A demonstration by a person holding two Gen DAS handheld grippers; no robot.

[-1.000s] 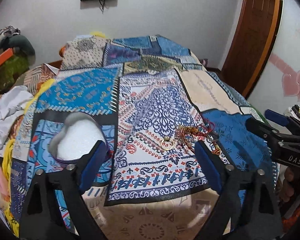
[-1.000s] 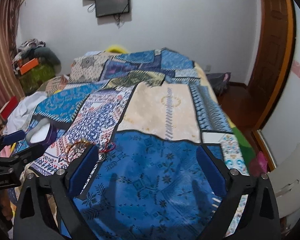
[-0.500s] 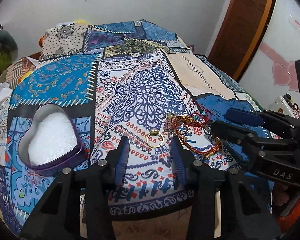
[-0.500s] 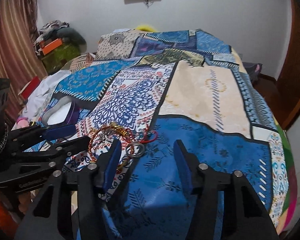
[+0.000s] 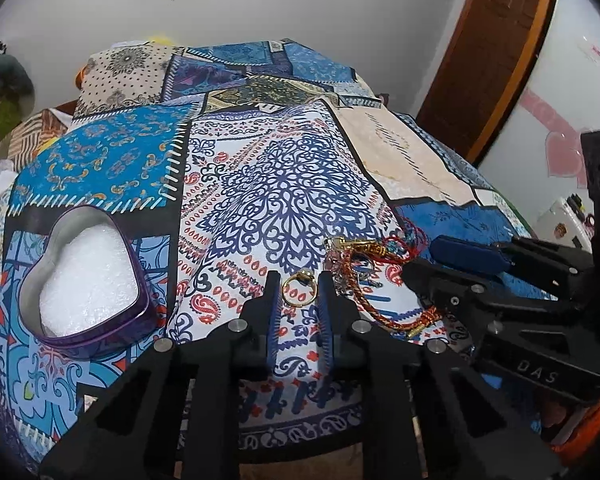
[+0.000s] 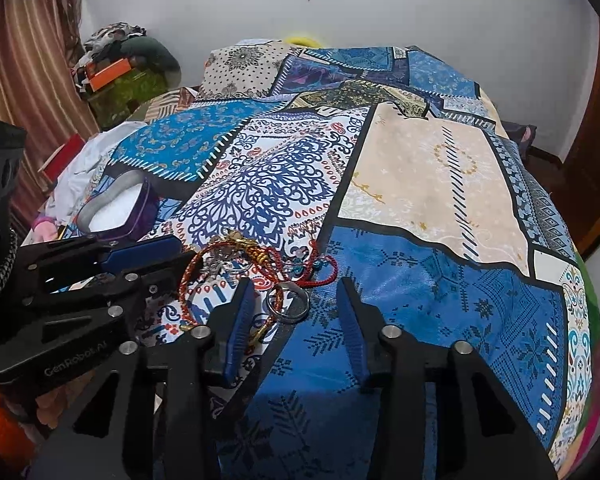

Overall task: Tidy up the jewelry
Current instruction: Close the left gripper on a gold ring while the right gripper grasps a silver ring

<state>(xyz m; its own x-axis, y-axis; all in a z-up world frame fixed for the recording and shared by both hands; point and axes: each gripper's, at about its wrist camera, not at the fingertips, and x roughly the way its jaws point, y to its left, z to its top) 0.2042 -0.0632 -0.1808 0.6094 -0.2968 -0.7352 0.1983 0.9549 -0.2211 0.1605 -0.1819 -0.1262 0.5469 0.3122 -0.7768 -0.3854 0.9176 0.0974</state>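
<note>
A gold ring (image 5: pixel 299 290) lies on the patterned bedspread between the tips of my left gripper (image 5: pixel 299 280), whose jaws stand narrowly apart around it, not clearly touching it. A tangle of red and gold bracelets (image 5: pixel 374 268) lies just right of it. My right gripper (image 6: pixel 296 294) is open around a silver ring (image 6: pixel 288 304) beside the same tangle (image 6: pixel 236 260). A purple heart-shaped tin (image 5: pixel 86 276) with white foam sits to the left; it also shows in the right wrist view (image 6: pixel 120 208).
The bedspread (image 6: pixel 440 184) covers a bed that drops away at the right and near edges. Clothes and boxes (image 6: pixel 120 68) are piled at the back left. A wooden door (image 5: pixel 496 52) stands at the right.
Both grippers moved forward and down to the jewelry. The left jaws narrowed from wide open to a small gap around the gold ring. The right jaws narrowed somewhat around the silver ring.
</note>
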